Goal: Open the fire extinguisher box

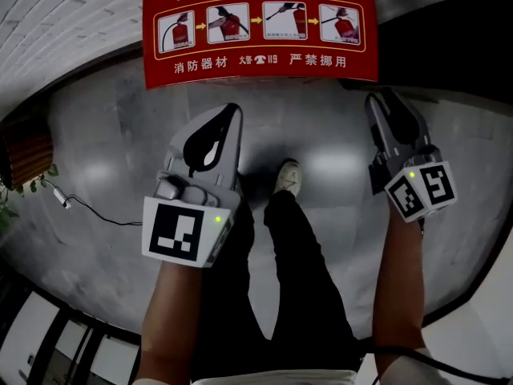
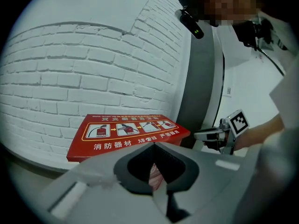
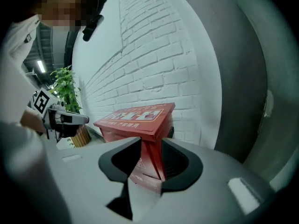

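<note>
A: Right gripper?
B: Jaws wide apart, nothing gripped. The fire extinguisher box sits just ahead, against the white brick wall.
A: Left gripper?
B: Jaws together, empty, also facing the box.

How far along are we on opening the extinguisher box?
Nothing done yet: the red lid looks down on the fire extinguisher box. In hand: left gripper shut, right gripper open, both empty, short of the box. Remaining: grip the lid edge, lift it.
</note>
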A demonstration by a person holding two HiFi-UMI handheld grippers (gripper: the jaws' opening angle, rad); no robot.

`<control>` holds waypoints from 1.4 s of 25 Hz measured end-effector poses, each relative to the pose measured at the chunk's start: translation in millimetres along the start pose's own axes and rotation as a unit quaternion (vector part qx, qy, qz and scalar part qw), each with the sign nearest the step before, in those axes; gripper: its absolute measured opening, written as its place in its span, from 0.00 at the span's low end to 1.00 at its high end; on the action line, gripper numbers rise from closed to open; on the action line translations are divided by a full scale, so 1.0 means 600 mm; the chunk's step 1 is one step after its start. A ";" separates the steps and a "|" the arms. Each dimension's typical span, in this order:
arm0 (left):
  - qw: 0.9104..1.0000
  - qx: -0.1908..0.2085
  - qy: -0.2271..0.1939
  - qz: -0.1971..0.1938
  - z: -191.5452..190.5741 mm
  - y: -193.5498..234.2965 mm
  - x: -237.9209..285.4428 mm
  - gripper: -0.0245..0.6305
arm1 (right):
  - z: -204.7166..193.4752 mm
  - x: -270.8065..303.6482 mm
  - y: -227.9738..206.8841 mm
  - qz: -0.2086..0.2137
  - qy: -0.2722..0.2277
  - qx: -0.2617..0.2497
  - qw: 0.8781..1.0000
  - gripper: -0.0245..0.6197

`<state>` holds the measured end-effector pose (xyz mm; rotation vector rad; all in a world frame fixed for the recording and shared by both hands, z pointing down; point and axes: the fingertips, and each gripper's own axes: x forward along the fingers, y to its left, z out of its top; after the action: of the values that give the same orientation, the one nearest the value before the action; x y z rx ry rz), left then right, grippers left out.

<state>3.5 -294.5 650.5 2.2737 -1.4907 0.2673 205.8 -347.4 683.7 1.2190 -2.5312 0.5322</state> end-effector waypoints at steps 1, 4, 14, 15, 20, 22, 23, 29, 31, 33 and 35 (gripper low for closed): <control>1.000 0.001 0.000 0.000 0.001 -0.001 0.000 0.05 | 0.002 0.004 -0.005 0.001 0.002 -0.004 1.000 0.24; 1.000 0.000 0.006 0.000 0.002 -0.002 0.001 0.05 | 0.007 0.015 -0.011 0.009 0.010 -0.022 1.000 0.24; 1.000 -0.011 0.009 -0.006 0.009 0.006 0.008 0.05 | 0.013 0.033 -0.002 0.044 0.021 -0.023 0.999 0.17; 1.000 -0.011 0.009 -0.006 0.010 0.006 0.008 0.05 | 0.012 0.033 -0.001 0.048 0.020 -0.019 0.998 0.17; 1.000 -0.012 0.011 -0.007 0.012 0.011 0.007 0.05 | 0.015 0.030 -0.002 0.045 0.017 -0.015 0.999 0.16; 1.000 -0.008 0.010 -0.005 0.013 0.015 0.007 0.05 | 0.019 0.027 -0.001 0.042 0.007 -0.009 0.999 0.16; 1.000 -0.005 0.008 -0.004 0.013 0.017 0.007 0.05 | 0.023 0.025 0.000 0.041 0.001 -0.006 0.999 0.16; 1.000 0.014 -0.010 0.005 -0.009 0.025 0.014 0.05 | 0.026 0.008 0.000 0.025 -0.059 0.021 0.998 0.15; 1.000 0.026 -0.015 0.006 -0.020 0.033 0.016 0.05 | 0.028 0.012 -0.002 0.023 -0.085 0.032 0.996 0.15; 0.999 0.031 -0.021 0.006 0.007 0.038 0.009 0.05 | 0.070 0.011 -0.001 0.022 -0.100 0.043 0.994 0.15; 0.999 0.029 -0.027 0.005 0.071 0.035 -0.003 0.05 | 0.152 0.007 -0.003 0.015 -0.103 0.044 0.994 0.14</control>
<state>-19.1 -318.8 616.2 2.3361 -1.5404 0.2561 196.1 -391.6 604.1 1.3302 -2.7278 0.5567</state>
